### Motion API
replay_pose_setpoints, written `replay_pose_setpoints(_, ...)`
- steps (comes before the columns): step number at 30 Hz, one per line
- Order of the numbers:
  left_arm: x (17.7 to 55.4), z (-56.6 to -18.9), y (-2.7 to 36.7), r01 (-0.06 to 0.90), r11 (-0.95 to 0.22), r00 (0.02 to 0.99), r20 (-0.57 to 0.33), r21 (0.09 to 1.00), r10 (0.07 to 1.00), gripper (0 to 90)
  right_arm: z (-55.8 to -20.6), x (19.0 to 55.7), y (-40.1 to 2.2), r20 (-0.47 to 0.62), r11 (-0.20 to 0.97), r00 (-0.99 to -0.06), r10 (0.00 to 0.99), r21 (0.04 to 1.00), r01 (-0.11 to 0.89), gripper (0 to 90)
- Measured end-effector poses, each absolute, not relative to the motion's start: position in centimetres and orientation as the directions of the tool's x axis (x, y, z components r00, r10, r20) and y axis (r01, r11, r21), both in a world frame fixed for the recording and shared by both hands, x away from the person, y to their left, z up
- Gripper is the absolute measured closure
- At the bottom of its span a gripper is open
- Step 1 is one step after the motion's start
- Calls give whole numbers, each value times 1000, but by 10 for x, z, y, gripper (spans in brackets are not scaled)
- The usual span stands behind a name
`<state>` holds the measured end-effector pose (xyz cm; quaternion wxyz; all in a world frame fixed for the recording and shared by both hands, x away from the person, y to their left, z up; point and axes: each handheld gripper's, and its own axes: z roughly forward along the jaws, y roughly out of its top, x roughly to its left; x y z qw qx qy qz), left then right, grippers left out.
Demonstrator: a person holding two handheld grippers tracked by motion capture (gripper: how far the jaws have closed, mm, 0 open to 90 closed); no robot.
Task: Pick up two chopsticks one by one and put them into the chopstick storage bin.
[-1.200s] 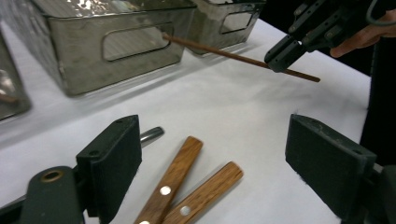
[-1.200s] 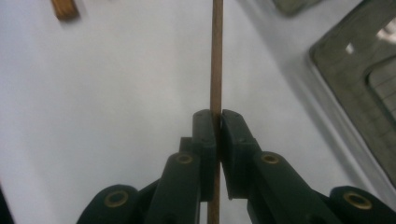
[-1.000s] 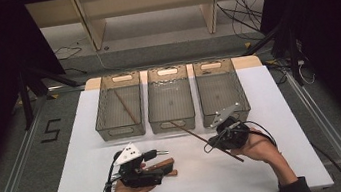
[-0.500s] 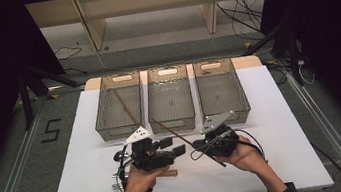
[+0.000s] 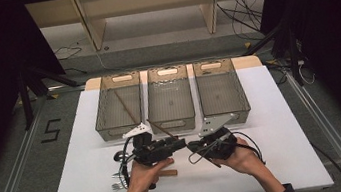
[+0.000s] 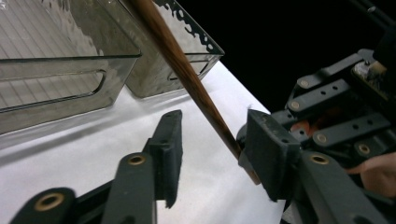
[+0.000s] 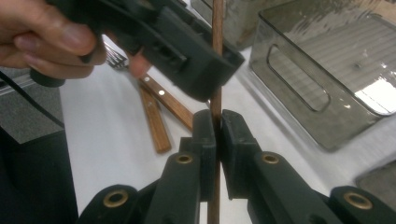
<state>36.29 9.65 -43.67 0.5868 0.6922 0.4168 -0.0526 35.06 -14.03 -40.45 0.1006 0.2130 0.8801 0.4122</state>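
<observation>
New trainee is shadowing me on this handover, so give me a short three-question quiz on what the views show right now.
1. True or false: the right hand-held gripper is shut on the wooden stick.
2. How many clear bins stand in the row? A two, B three, C four.
3. Fill in: in the left gripper view, the left hand-held gripper has the stick between its jaws, touching one ____.

Key: 1 true; 2 B; 3 pad.

High cam overhead; tong cams close-up, sharing chopstick [image 6: 187,74].
</observation>
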Motion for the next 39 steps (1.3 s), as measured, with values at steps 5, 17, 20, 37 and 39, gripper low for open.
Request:
replay_pose_setpoints(5, 364, -436, 100, 643, 56, 647, -581, 764, 494, 663, -403, 348, -137, -14, 574, -895, 446, 771, 274, 851)
replay_pose_setpoints(17, 366, -437, 103, 688, 90, 636, -658, 721, 403, 827, -405, 347, -136, -19, 570, -898, 440, 779, 263, 849)
replay_pose_setpoints(20, 366, -437, 104, 688, 95, 636, -661, 720, 399, 836, -405, 346, -135, -21, 566, -898, 440, 782, 259, 849)
replay_pose_setpoints(37, 370, -410, 133, 627, 90, 672, -595, 774, 442, 843, -404, 332, -154, -27, 556, -890, 455, 790, 260, 494)
replay_pose_setpoints(39, 374, -405, 143, 626, 102, 670, -600, 773, 438, 843, -409, 328, -162, -24, 552, -885, 465, 789, 269, 456)
